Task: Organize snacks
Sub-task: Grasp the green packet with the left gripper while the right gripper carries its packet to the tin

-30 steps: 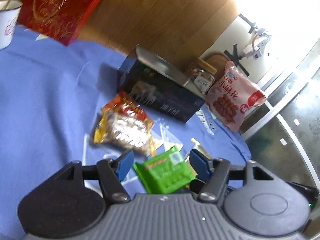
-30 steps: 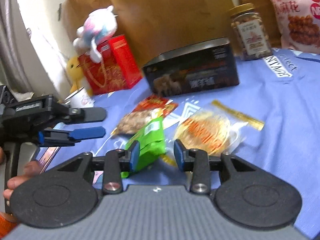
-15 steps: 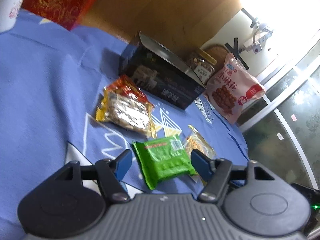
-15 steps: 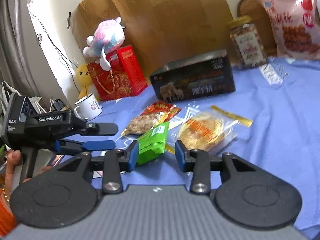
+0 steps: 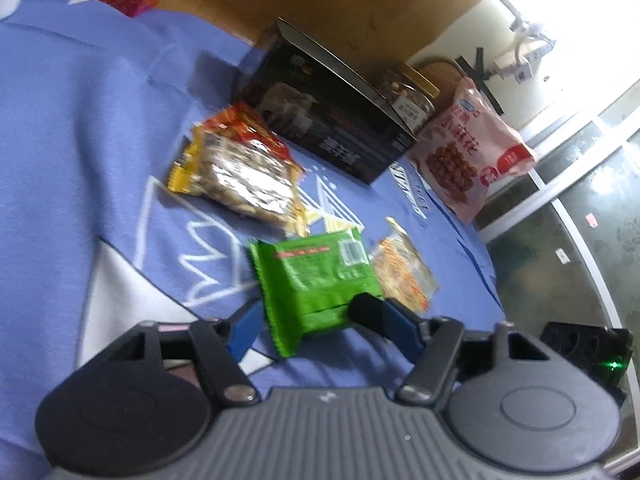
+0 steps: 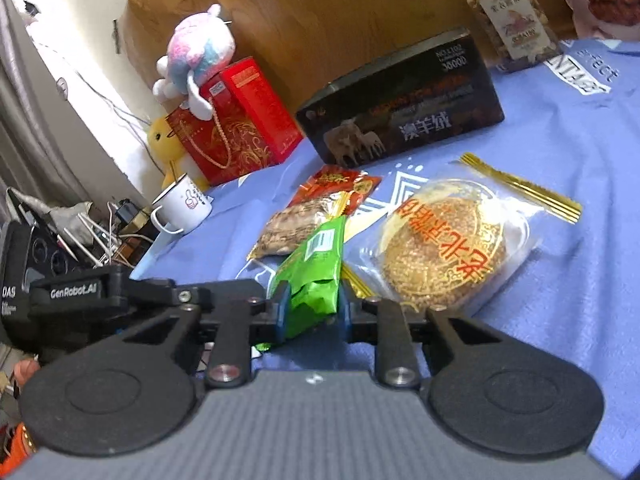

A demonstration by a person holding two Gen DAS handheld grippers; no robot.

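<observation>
The green packet (image 6: 316, 276), a light, crinkly, slippery pouch lying on the blue cloth (image 6: 560, 128) just beside the round cake in its clear bag (image 6: 444, 240), is pinched at its near end by my right claw (image 6: 312, 314), whose jaws have just been closing, while my left claw (image 5: 316, 320) straddles it half spread, so I judge the flat crimped edge the surest hold.

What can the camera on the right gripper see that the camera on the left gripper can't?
Only the right wrist view shows the plush toy on the red gift bag, the whole white mug and the left gripper's body from the side.

Only the left wrist view shows the dark window panes and the left gripper around the packet.

Both show the green packet, pinched by the right gripper whose jaws have just been closing, the round cake bag, the black box and the blue cloth.
</observation>
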